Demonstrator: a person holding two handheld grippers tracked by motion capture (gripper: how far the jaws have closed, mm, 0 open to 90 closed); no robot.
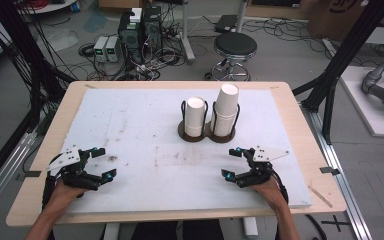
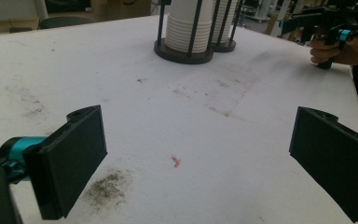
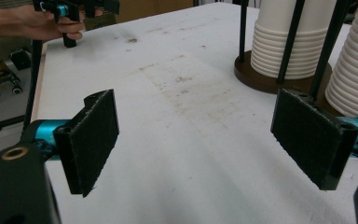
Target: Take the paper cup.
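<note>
1. Two stacks of white ribbed paper cups (image 1: 195, 116) are seen in a dark brown round-based holder (image 1: 206, 134) with black rods.
2. The white foam table cover (image 1: 140, 130) is marked by grey and reddish stains.
3. Black jaws with teal fittings are seen on the left gripper (image 1: 103, 163) and right gripper (image 1: 232, 161).

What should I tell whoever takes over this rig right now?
Left gripper: open, empty, at the near left of the white mat.
Right gripper: open, empty, near right, closer to the cups.
Two stacks of paper cups stand in a double holder at mid-table: shorter stack left, taller stack right.
Done: nothing visible; no cup is out.
Left: reach in and take a cup.
</note>
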